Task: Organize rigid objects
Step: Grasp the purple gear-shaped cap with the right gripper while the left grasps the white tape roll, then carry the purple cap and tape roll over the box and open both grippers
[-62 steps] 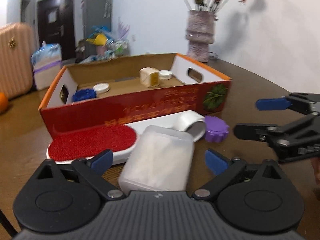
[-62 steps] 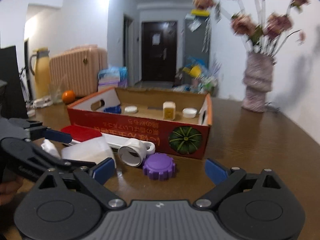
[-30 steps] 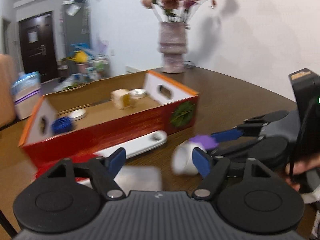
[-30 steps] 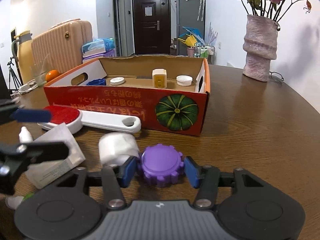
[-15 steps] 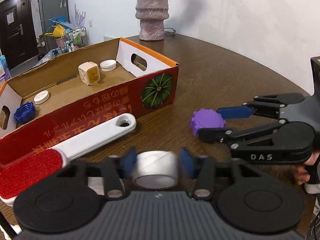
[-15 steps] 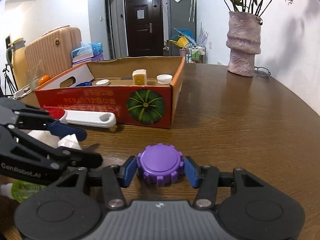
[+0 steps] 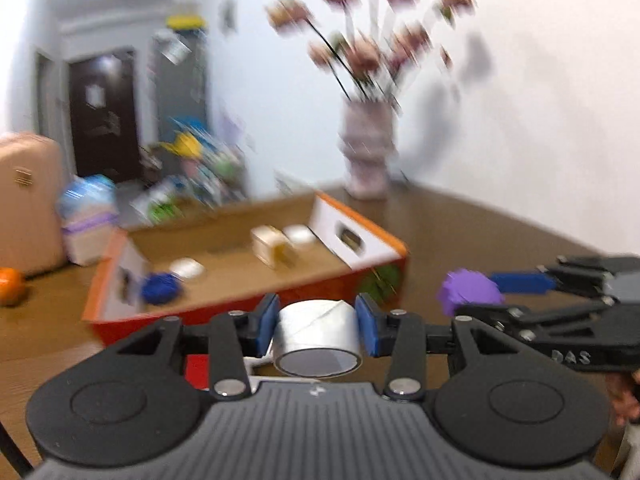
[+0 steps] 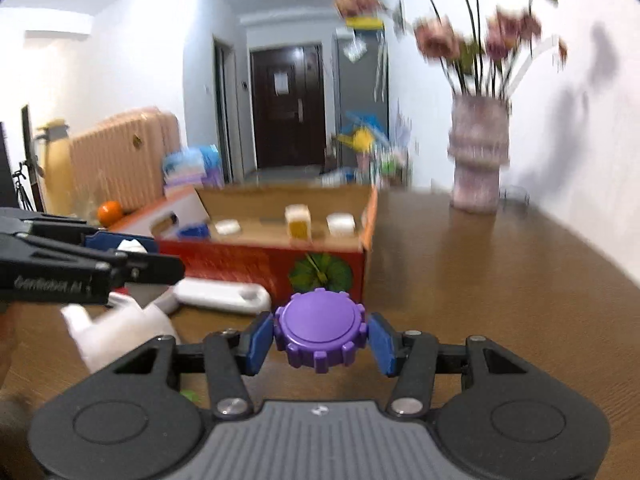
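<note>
Both grabs done now: left gripper [image 7: 316, 330] clamped snug on the white tape roll [image 7: 317, 338], blue pads pressed on either side of it, where a second back those jaws were spread wide over the table with the roll just lying beside them. Right gripper [image 8: 320, 340] pinched on the purple knobbed cap [image 8: 320, 332], same grip as a second ago. Both pieces up off the wooden table [image 8: 500, 288] instead of sitting on it like half a second ago, and hanging just in front of the red cardboard box [image 7: 240, 308]. Already in the box: a blue cap [image 7: 162, 288], two white lids, a small yellow-and-cream block [image 7: 272, 250]. Lint brush [image 8: 222, 294] and crumpled white tissue [image 8: 120, 328] left lying outside by the box front. Looks like pickup sorted, carry-over and drop into the box next, probably. Heavy blur all over, so clearly mid-swing
</note>
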Available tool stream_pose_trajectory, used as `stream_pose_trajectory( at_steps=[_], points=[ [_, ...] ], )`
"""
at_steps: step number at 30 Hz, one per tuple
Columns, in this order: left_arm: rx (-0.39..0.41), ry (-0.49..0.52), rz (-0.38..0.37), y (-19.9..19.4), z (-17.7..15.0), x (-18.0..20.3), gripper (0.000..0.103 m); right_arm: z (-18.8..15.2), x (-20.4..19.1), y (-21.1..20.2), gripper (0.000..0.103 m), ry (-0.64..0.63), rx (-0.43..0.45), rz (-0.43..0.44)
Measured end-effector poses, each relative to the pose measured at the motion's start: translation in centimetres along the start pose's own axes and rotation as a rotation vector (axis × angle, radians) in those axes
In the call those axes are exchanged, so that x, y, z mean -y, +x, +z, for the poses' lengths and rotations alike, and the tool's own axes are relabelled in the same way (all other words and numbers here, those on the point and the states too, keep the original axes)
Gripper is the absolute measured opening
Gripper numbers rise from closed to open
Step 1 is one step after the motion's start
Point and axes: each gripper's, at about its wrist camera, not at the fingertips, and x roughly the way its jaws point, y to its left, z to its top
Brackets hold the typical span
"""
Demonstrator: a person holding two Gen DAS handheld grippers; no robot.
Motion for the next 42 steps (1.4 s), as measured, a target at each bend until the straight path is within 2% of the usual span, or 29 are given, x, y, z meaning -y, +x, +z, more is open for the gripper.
stream_pose_trajectory(
  at_steps=[4,12,17,24,31,34,36,39,42],
  points=[
    [0.132,-0.044,0.109,-6.0,-0.3,-0.6,0.043,0.8,-2.8,-3.8,0.051,-0.026,0.097,0.021],
    [0.234,-0.16,0.185,-15.4,-3.1,-2.5,0.043,0.1,-8.8,-10.0,0.051,-0.019,0.209,0.062],
    [0.238,-0.189,0.152,-19.2,-5.5,-2.8,0.043,-1.9,-11.9,-13.0,0.051,0.001,0.267,0.071],
    [0.271,-0.215,0.137,-22.0,-7.2,-2.9,0.043,-3.7,-14.4,-15.2,0.051,-0.026,0.263,0.075],
    [0.258,-0.2,0.126,-19.6,-6.0,-3.7,0.043,-3.4,-14.2,-13.8,0.051,-0.027,0.234,0.074],
    [0.224,-0.237,0.049,-16.5,-3.9,-5.7,0.043,-1.7,-13.0,-11.4,0.051,-0.027,0.205,0.076],
    [0.18,-0.282,0.003,-13.3,-1.9,-7.6,0.043,-0.1,-11.8,-9.2,0.051,-0.023,0.178,0.084],
    [0.114,-0.303,-0.009,-7.7,1.0,-9.8,0.043,3.3,-10.0,-4.5,0.051,-0.041,0.133,0.088],
    [0.004,-0.352,-0.057,-0.7,3.7,-12.2,0.043,6.9,-8.3,0.9,0.051,-0.04,0.084,0.107]
  ],
)
